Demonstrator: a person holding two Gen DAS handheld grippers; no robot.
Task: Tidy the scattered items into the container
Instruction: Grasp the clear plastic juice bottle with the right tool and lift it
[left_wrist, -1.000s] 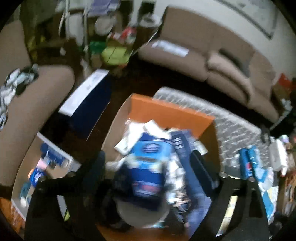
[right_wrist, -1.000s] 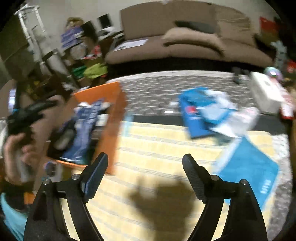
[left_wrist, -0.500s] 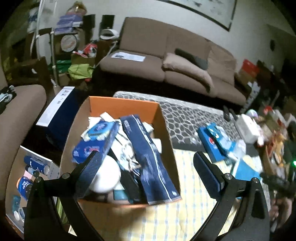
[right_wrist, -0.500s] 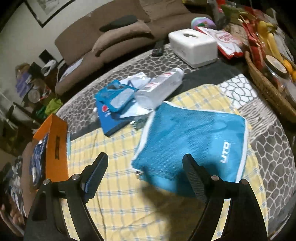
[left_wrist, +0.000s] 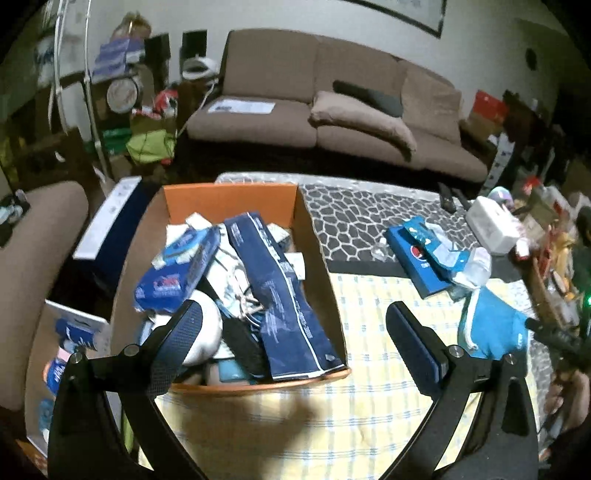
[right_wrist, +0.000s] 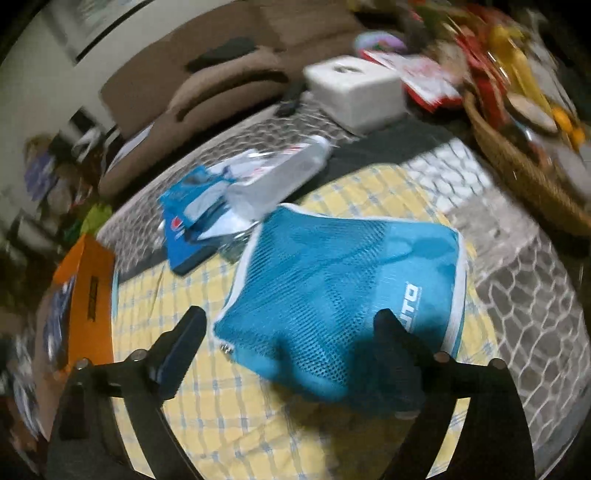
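An orange cardboard box sits on the yellow checked cloth, packed with a blue wipes pack, a dark blue pouch and other items. My left gripper is open and empty above the box's near edge. My right gripper is open, its fingers straddling the near end of a bright blue mesh bag, which also shows in the left wrist view. A clear plastic bottle and a blue Pepsi packet lie beyond the bag. The box shows at left.
A white tissue box and a wicker basket of snacks stand at the table's far right. A brown sofa lies behind the table. Boxes and clutter sit on the floor at left.
My left gripper has drawn back from the box, leaving the wipes pack inside. My right gripper has swung right and come down around the blue mesh bag.
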